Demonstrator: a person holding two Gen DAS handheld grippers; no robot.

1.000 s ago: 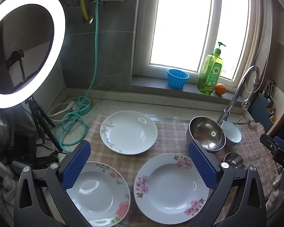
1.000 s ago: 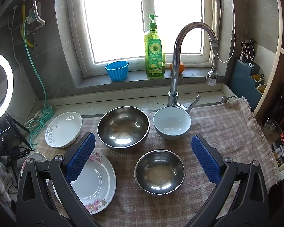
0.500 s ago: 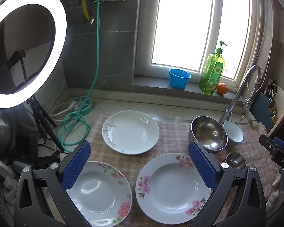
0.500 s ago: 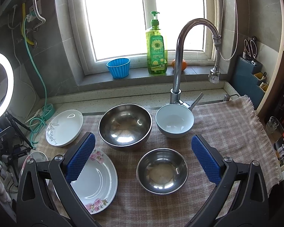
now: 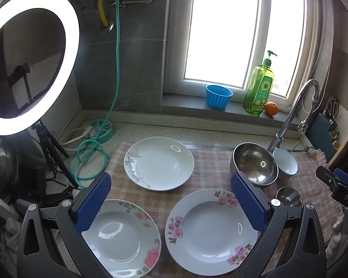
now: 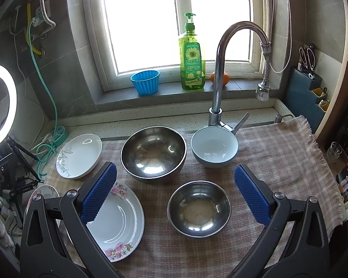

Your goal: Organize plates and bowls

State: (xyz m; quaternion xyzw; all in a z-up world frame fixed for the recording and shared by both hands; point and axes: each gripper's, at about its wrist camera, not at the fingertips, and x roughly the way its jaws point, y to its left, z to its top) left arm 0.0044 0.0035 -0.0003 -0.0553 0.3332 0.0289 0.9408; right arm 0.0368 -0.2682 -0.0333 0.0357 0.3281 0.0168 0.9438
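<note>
Both sets of jaws gaping wide, holding nothing. Left gripper [image 5: 171, 202] hovering over three plates: floral plate [image 5: 212, 230] near-right. Right gripper [image 6: 174, 192] hovering over small steel bowl [image 6: 199, 208], large steel bowl [image 6: 153, 154] sitting far-left.

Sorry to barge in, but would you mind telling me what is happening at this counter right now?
A person holds two blue-padded grippers over a checked cloth, and nothing is gripped yet. The left gripper, jaws open, hovers above two pink-flowered white plates, with a leaf-patterned white plate beyond. The right gripper, also open, hangs over a small steel bowl; a large steel bowl and a white ceramic bowl sit behind it. Nothing is stacked.
</note>
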